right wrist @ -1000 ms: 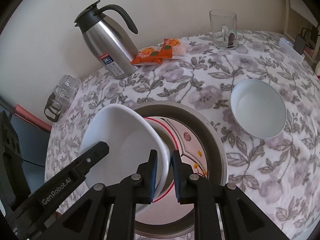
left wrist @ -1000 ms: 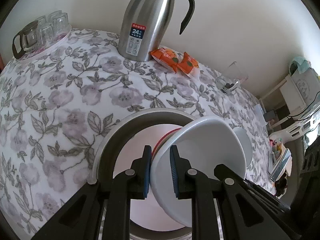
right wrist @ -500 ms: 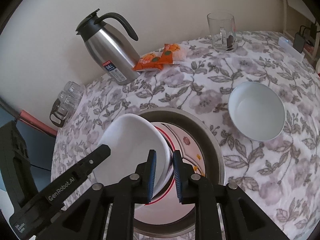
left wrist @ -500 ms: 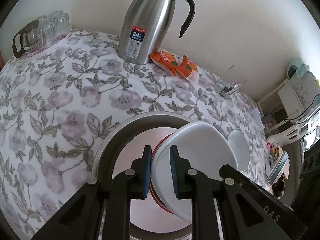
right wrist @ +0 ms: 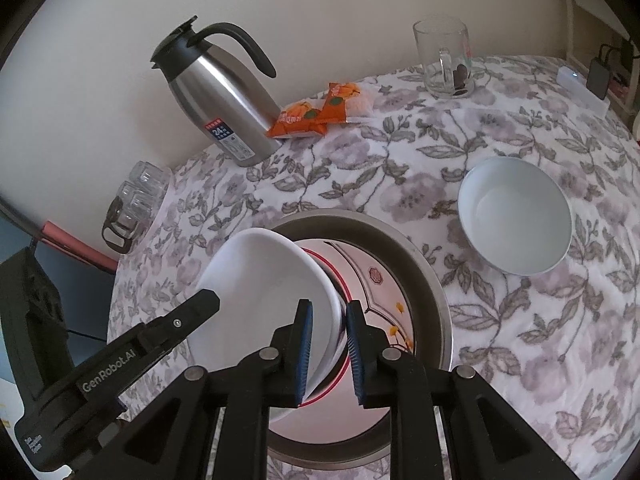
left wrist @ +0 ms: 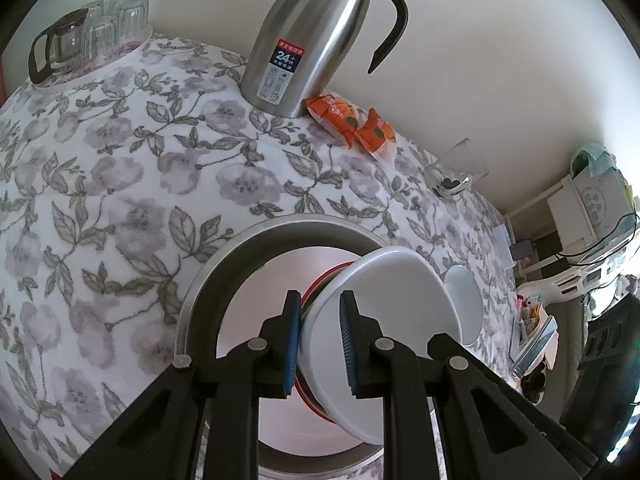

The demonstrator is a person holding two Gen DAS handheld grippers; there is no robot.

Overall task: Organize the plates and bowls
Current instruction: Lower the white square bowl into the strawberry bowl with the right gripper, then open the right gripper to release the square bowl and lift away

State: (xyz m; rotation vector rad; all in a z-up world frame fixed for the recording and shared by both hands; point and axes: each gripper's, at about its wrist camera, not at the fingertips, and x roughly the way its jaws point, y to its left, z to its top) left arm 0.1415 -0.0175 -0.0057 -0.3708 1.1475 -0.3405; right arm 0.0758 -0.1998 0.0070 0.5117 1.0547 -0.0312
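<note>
Both grippers are shut on opposite rims of a white bowl nested in a red-rimmed patterned plate. My left gripper holds one edge and my right gripper holds the other; the bowl also shows in the right wrist view. They hang together above a round metal tray, which also shows in the right wrist view. A second white bowl sits on the floral tablecloth to the right of the tray and shows small in the left wrist view.
A steel thermos jug stands at the back by the wall, with orange snack packets beside it. A glass mug is at the back right. A tray of glasses sits at the back left corner.
Both grippers have lifted with the bowl and plate still held, so the tray and table look smaller and farther below.
</note>
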